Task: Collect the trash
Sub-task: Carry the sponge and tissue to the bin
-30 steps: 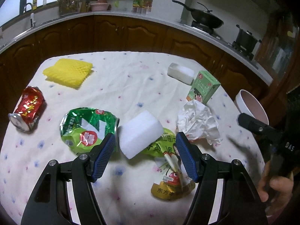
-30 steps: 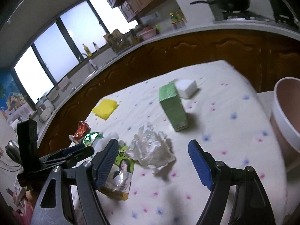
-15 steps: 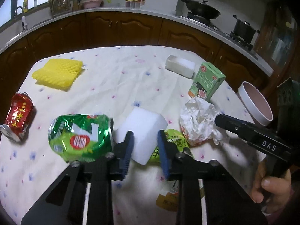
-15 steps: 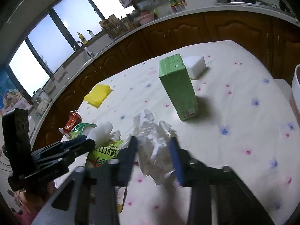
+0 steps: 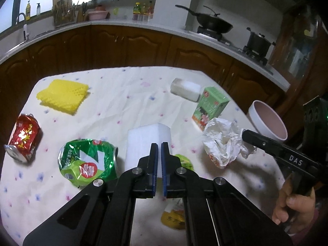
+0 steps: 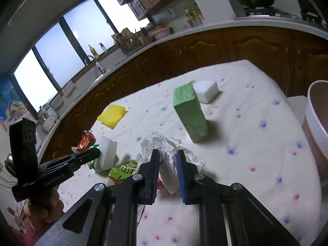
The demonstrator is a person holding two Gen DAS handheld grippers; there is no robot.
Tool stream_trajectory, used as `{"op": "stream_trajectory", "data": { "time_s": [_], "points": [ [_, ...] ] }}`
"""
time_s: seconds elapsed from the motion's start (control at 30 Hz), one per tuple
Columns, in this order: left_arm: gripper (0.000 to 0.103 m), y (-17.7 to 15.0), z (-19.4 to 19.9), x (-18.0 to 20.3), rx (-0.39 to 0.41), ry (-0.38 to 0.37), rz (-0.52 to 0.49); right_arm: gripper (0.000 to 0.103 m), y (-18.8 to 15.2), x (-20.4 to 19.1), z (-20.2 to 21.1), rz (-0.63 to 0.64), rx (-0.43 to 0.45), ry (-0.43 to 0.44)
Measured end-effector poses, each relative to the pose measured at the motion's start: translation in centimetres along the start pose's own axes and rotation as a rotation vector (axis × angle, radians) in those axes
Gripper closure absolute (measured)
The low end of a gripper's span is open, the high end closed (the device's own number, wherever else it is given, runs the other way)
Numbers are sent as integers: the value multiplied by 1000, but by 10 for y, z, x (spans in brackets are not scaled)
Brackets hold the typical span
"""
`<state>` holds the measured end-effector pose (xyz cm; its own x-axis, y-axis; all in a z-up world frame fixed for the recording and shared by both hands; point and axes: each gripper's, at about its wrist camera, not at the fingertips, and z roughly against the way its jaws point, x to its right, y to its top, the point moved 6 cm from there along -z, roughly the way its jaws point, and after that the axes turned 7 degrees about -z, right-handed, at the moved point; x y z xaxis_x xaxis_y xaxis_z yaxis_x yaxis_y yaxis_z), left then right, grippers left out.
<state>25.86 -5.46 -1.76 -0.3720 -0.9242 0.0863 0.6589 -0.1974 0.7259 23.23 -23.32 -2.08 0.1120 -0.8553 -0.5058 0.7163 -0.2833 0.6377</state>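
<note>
My left gripper [image 5: 159, 146] is shut on a white foam block [image 5: 146, 141] and holds it tilted above the table; the block also shows in the right wrist view [image 6: 105, 155]. My right gripper [image 6: 167, 153] is shut on crumpled white paper [image 6: 164, 146], which also shows in the left wrist view [image 5: 223, 143]. A crushed green can [image 5: 87, 161], a crushed red can [image 5: 23, 140], a green carton [image 5: 210, 107] and a yellow-green snack wrapper [image 5: 174, 218] lie on the flowered tablecloth [image 5: 123, 102].
A yellow foam net [image 5: 62, 96] lies at the far left and a second white foam block [image 5: 185, 89] behind the carton. A white bin with a pink inside [image 5: 267, 123] stands off the table's right edge. Dark kitchen cabinets [image 5: 143, 47] ring the table.
Both grippers went from wide open to shut: the left closed on the white foam block, the right on the crumpled paper. The foam block is now raised and tilted.
</note>
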Motion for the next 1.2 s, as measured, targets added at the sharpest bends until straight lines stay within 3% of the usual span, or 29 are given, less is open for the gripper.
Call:
{"op": "stream_trajectory", "data": {
  "time_s": [0.6,1.2],
  "points": [
    [101,40,16,83,89,-121,-76,86,22,48,78,-56,146,-65],
    [101,60,-5,186,86,-265,-162,86,34,120,157,-152,284,-173]
  ]
}}
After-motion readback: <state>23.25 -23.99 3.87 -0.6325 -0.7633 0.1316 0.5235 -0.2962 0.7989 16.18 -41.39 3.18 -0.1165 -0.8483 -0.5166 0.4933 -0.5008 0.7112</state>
